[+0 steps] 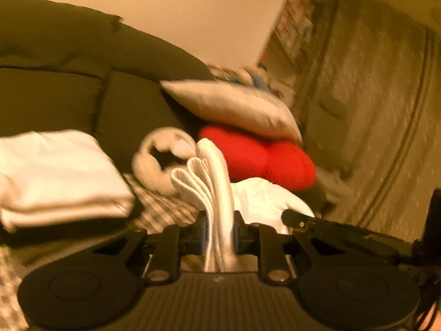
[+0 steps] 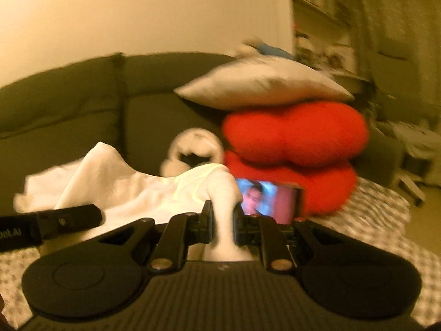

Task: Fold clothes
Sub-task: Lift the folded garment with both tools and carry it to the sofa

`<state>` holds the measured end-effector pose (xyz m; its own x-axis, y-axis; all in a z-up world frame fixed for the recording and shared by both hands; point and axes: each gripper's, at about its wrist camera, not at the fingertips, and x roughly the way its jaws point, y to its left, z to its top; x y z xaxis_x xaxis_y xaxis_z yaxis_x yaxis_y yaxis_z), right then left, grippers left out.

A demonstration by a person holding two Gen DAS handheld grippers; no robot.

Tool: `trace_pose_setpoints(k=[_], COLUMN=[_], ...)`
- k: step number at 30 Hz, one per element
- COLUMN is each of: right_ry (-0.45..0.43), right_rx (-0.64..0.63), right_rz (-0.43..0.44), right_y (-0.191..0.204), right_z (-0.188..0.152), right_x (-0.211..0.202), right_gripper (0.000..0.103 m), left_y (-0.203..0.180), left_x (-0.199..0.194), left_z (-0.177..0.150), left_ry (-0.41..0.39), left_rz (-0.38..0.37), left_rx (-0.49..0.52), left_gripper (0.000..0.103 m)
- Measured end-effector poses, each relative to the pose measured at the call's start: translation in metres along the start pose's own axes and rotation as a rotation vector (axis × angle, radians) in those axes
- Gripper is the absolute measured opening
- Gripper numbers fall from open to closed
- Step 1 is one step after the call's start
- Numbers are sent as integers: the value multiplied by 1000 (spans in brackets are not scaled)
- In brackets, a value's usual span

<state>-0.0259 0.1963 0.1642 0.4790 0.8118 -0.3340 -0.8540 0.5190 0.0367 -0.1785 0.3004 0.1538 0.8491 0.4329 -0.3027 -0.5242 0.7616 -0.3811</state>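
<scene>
We hold the white cotton garment (image 1: 217, 193) clenched in both jaws, layered folds in our left gripper (image 1: 219, 234), a bunched end in our right gripper (image 2: 222, 220), cloth spanning between them

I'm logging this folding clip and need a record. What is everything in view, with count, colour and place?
garment: one, white, pinched in both grippers
folded stack: one, white, on the sofa seat, left
sofa: one, dark green, behind
cushion: one, pale grey, on top of the red pillows
red pillows: two, stacked, right
plush: one, black and white, beside the pillows
phone: one, screen lit, before the pillows
left gripper: black, shut on garment
right gripper: black, shut on garment
</scene>
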Motion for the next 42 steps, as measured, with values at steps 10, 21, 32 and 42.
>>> trace_pose_setpoints(k=[10,21,32,42], right_ry=[-42,45,57,34], right_rx=[-109,-193,-114,-86], right_rz=[257,386,273,456], right_y=[93,146,128,142], right_z=[60,78,60,58], right_x=[68,135,167,140], right_gripper=[15,15,28,28], left_y=[90,136,156,139], left_x=[-33,-17,-12,-12], left_z=[58,60,54,63], left_ry=[-126,-132,-153,-185], left_rz=[173,307,363,346], left_rx=[-159,-225,-151,-24], left_gripper=[18,18,29,32])
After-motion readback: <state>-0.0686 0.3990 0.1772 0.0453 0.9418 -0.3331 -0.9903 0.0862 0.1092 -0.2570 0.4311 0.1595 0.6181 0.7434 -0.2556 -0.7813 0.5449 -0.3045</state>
